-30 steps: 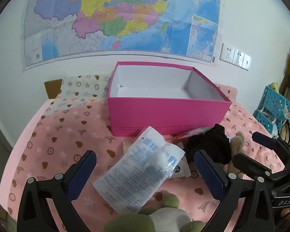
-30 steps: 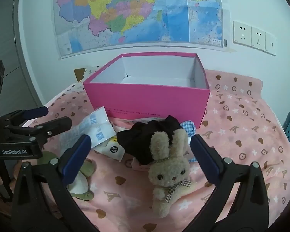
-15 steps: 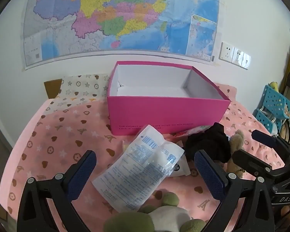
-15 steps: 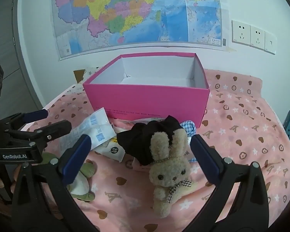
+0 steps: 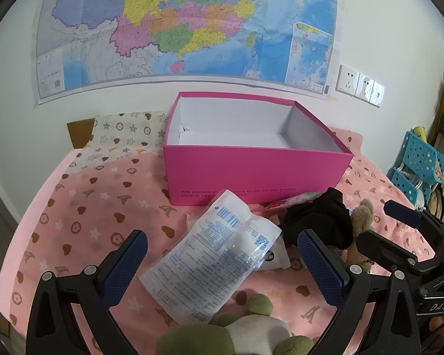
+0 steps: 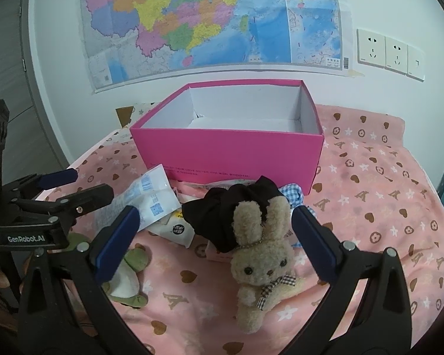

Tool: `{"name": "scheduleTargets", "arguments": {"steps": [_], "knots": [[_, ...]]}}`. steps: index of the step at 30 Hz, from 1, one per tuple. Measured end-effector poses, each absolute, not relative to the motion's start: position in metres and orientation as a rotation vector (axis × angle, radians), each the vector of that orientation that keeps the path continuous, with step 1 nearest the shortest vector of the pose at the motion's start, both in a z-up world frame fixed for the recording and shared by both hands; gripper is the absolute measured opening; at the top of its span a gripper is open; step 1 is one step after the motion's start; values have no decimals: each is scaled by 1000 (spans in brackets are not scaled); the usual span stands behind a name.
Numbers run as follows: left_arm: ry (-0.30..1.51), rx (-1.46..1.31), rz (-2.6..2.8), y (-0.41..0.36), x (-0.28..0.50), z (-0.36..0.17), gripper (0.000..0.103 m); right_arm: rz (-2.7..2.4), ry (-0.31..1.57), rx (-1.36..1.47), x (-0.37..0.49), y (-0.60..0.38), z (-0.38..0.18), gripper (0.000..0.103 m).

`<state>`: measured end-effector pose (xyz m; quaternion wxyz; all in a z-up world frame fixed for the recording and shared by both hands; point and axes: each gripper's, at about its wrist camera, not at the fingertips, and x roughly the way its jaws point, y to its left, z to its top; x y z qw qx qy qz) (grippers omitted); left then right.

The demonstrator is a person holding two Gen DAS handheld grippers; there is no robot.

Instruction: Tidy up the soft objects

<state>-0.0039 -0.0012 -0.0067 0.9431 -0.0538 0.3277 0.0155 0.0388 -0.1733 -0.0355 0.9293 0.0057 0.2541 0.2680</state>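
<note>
Both spread wide and empty, the left hand-held gripper (image 5: pixel 222 266) frames the plastic packet (image 5: pixel 219 254) and the right hand-held gripper (image 6: pixel 213 239) frames the plush rabbit (image 6: pixel 262 254), seemingly lining up grasps toward the empty pink box (image 6: pixel 228 151).

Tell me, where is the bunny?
The bunny lies on the pink blanket, mid-frame in the right wrist view, between the open right tool's fingers, just before the black cloth.
</note>
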Motion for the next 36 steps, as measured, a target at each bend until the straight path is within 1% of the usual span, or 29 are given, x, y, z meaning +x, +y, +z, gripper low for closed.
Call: {"name": "scheduleTargets", "arguments": {"steps": [28, 32, 36], "knots": [[675, -115, 37, -3, -6, -15, 103, 588, 538, 25, 38, -173, -38, 103], [677, -115, 40, 4, -10, -16, 103, 633, 547, 27, 37, -172, -40, 103], [678, -148, 39, 27, -20, -19, 103, 706, 567, 16, 32, -167, -45, 103]]}}
